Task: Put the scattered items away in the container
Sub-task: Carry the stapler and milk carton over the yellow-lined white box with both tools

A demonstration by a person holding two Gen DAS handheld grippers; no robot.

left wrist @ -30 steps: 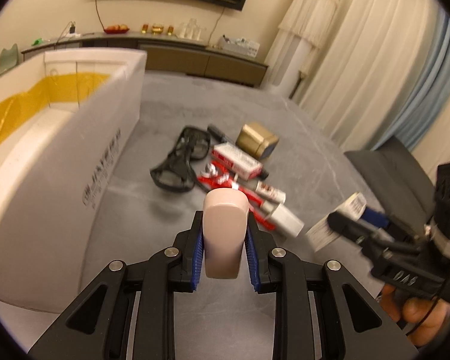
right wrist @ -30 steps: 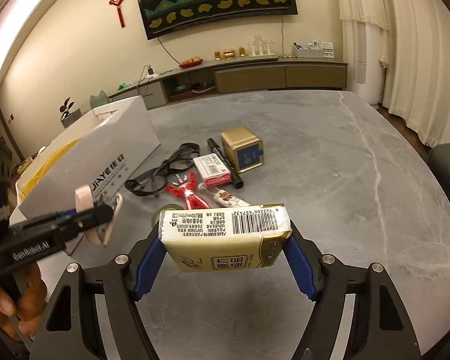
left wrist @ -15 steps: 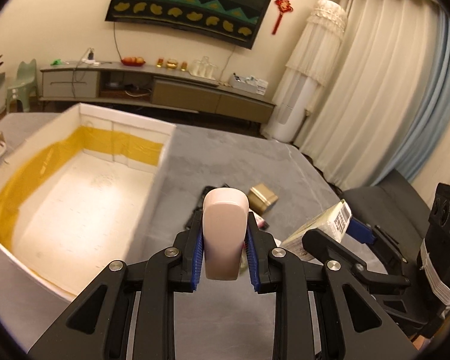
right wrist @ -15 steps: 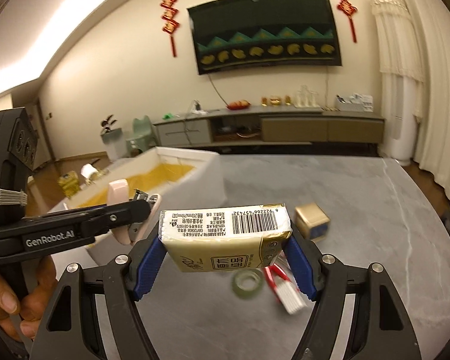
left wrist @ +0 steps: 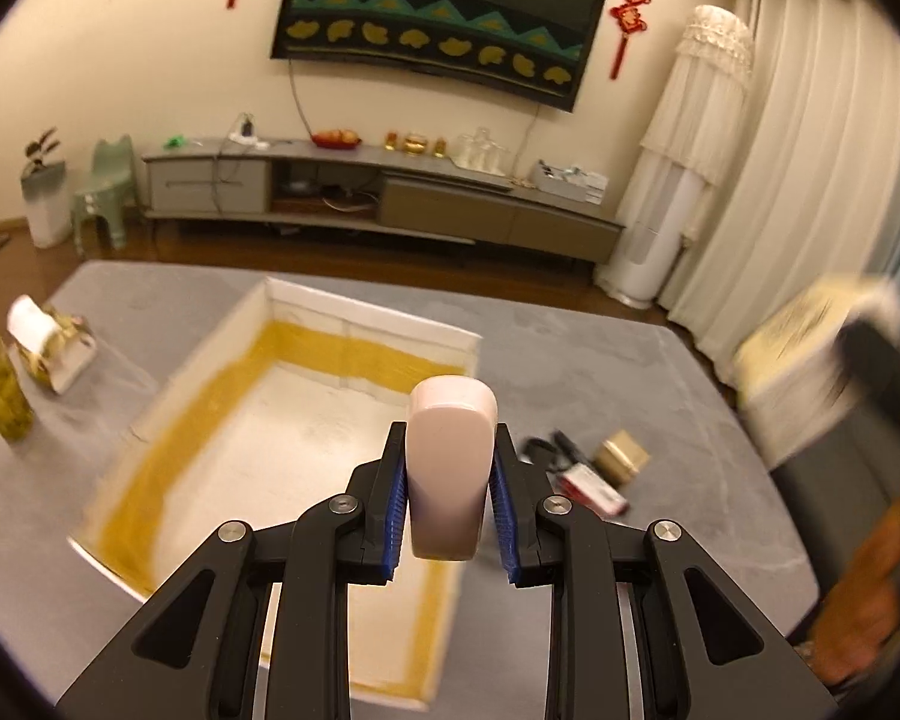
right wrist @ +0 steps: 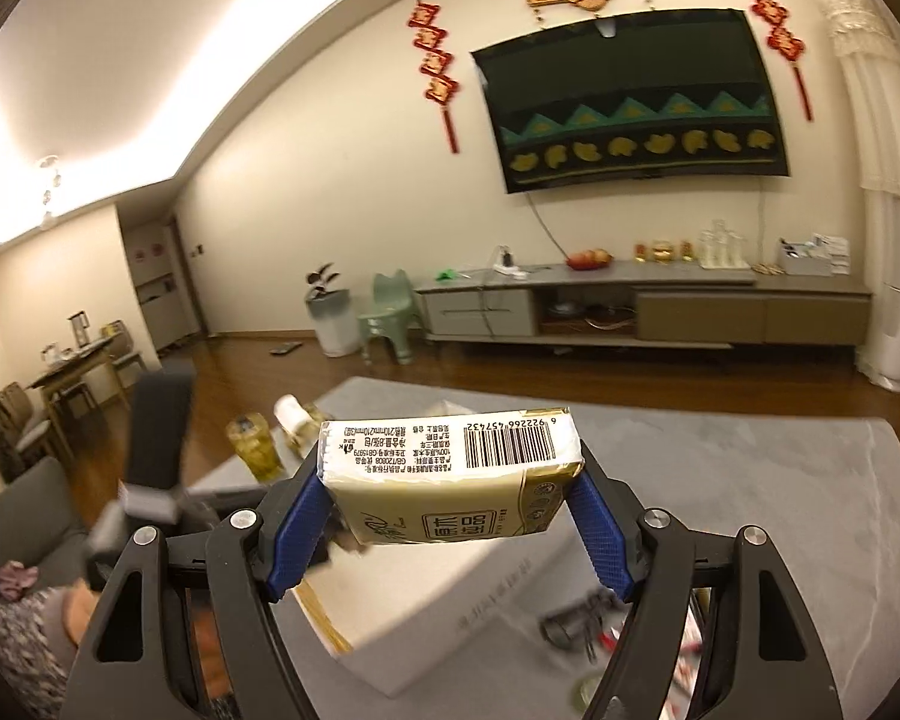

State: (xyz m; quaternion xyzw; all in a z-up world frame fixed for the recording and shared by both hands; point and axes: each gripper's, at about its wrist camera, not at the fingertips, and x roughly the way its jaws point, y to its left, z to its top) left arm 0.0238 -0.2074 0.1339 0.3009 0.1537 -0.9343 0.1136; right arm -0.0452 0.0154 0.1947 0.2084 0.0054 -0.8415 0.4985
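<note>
My left gripper [left wrist: 448, 456] is shut on a pale pink smooth object [left wrist: 450, 468], held upright above the near right part of the white box [left wrist: 360, 324]. The box is open and has yellow tape along its inside. My right gripper [right wrist: 450, 483] is shut on a cream tissue pack [right wrist: 450, 462] with a barcode, held high over the box's outer wall [right wrist: 468, 606]. Scattered items lie on the grey table right of the box: a gold box [left wrist: 621, 456], a red-white box [left wrist: 591, 489] and black glasses [right wrist: 576, 624]. In the left wrist view the right gripper is a blur at the right edge.
A yellow-green bottle [left wrist: 0, 396] and a gold-and-white item [left wrist: 48, 348] stand on the table left of the box. A dark chair [left wrist: 840, 480] is at the table's right side. A person's hand [left wrist: 870, 588] shows at the lower right.
Both grippers have risen with their objects still held. The left one has come over the box and now looks into it. The right one has tipped upward, so the table items sank in its view.
</note>
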